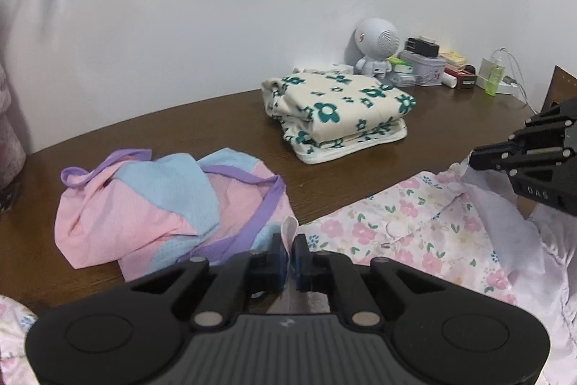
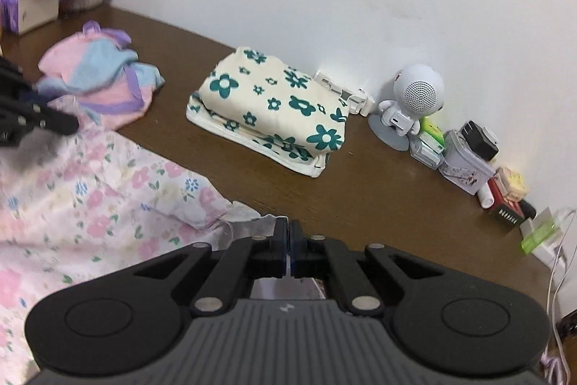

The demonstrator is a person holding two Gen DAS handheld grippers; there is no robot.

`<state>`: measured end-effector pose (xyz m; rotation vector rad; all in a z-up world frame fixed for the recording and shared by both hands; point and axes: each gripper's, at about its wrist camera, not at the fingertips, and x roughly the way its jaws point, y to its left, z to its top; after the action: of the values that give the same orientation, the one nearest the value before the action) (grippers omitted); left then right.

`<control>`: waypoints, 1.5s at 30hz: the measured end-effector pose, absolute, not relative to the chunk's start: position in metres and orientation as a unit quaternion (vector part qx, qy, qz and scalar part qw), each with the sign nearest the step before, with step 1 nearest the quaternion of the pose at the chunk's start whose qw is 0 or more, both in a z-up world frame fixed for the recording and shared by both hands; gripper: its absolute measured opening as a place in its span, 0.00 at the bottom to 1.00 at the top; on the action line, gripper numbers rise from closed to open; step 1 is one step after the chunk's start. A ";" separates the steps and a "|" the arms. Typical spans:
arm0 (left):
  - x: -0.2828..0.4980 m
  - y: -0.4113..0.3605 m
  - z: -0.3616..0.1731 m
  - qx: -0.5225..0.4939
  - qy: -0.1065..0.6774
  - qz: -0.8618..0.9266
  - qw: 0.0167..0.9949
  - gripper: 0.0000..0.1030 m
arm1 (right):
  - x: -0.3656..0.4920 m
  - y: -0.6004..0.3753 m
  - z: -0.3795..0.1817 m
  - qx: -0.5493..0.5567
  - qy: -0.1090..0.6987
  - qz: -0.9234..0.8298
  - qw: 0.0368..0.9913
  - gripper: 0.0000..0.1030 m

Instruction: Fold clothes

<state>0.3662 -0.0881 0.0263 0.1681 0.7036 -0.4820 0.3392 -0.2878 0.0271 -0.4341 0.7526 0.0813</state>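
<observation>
I am clamping left gripper (image 1: 290, 253) | right gripper (image 2: 289, 240) on floral garment (image 1: 396, 233) edges | beside folded green-flowered cloth (image 1: 335, 110)

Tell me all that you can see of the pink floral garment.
The pink floral garment is thin, pale cloth printed with pink and blue flowers, with a round white button. It lies unfolded and wrinkled on the brown table, partly lifted. The left gripper is shut on its edge; the right gripper looks shut on another edge.
</observation>
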 end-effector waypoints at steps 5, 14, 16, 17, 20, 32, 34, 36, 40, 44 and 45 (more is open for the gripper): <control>0.371 -0.078 0.024 0.056 0.346 -0.230 0.908 0.14 | 0.349 -0.298 0.016 -0.157 0.372 0.055 0.913 0.04; 0.370 -0.064 0.027 0.024 0.368 -0.227 0.901 0.34 | 0.337 -0.367 0.027 0.034 0.393 0.042 0.918 0.40; 0.369 -0.064 0.026 0.019 0.372 -0.232 0.898 0.34 | 0.333 -0.372 0.021 0.045 0.402 0.037 0.914 0.43; 0.368 -0.064 0.026 0.017 0.374 -0.234 0.897 0.34 | 0.331 -0.374 0.018 0.049 0.403 0.036 0.913 0.44; 0.367 -0.065 0.024 0.022 0.373 -0.233 0.898 0.34 | 0.329 -0.378 0.012 0.066 0.408 0.039 0.910 0.47; 0.369 -0.063 0.022 0.006 0.375 -0.232 0.898 0.34 | 0.329 -0.363 0.015 0.050 0.405 0.060 0.911 0.00; 0.369 -0.063 0.022 0.007 0.374 -0.232 0.898 0.34 | 0.329 -0.357 0.026 -0.004 0.390 0.044 0.920 0.00; 0.369 -0.064 0.022 0.008 0.373 -0.231 0.899 0.34 | 0.332 -0.352 0.035 -0.052 0.376 0.029 0.925 0.00; 0.369 -0.064 0.022 0.010 0.371 -0.231 0.899 0.34 | 0.341 -0.344 0.046 -0.133 0.351 0.005 0.927 0.00; 0.369 -0.065 0.021 0.013 0.369 -0.230 0.901 0.34 | 0.350 -0.331 0.034 -0.184 0.336 0.012 0.924 0.00; 0.368 -0.065 0.021 0.013 0.368 -0.230 0.901 0.34 | 0.352 -0.330 0.030 -0.184 0.335 0.018 0.924 0.00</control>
<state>0.3685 -0.0654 0.0211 0.0279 0.7610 -0.4758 0.3519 -0.3299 0.0296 -0.3781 0.6867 0.0380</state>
